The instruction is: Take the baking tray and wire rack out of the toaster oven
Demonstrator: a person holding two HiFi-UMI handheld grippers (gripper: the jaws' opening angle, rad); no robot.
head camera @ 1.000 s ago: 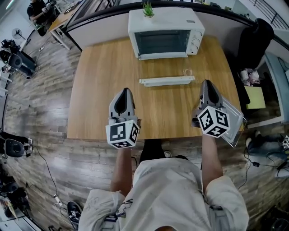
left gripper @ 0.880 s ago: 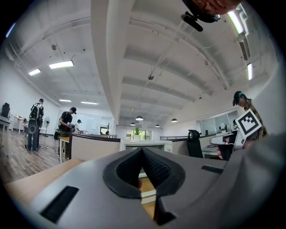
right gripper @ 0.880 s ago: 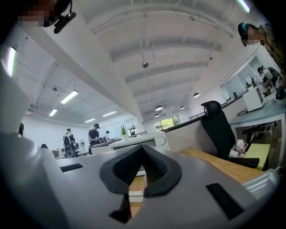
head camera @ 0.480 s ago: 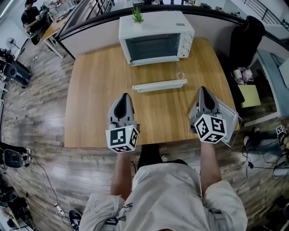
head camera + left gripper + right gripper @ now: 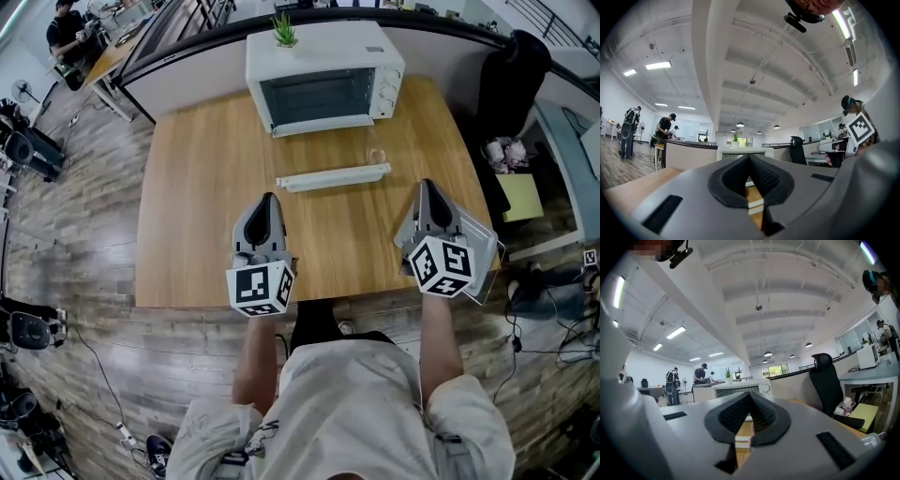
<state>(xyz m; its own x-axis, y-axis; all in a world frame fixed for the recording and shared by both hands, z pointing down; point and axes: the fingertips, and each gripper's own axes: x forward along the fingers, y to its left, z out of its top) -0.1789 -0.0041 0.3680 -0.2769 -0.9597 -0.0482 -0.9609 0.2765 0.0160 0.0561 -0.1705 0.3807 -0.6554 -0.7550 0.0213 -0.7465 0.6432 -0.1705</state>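
The white toaster oven (image 5: 323, 75) stands at the table's far edge with its glass door shut and a small plant on top. A long, narrow white tray (image 5: 333, 176) lies on the wood in front of it. A flat metal tray or rack (image 5: 486, 246) rests at the right front corner, partly under my right gripper (image 5: 427, 186). That gripper is shut and holds nothing. My left gripper (image 5: 265, 199) hovers over the near middle of the table, also shut and empty. Both point level at the oven (image 5: 740, 152) (image 5: 740, 389).
The wooden table (image 5: 197, 187) has a small clear object (image 5: 375, 156) near the white tray. A black office chair (image 5: 520, 80) and a low shelf stand to the right. Cables and equipment lie on the floor to the left. People work at far desks.
The left gripper has drifted a little to the right. The right gripper stays over the metal piece at the corner. The head view has shifted, so the oven sits further left.
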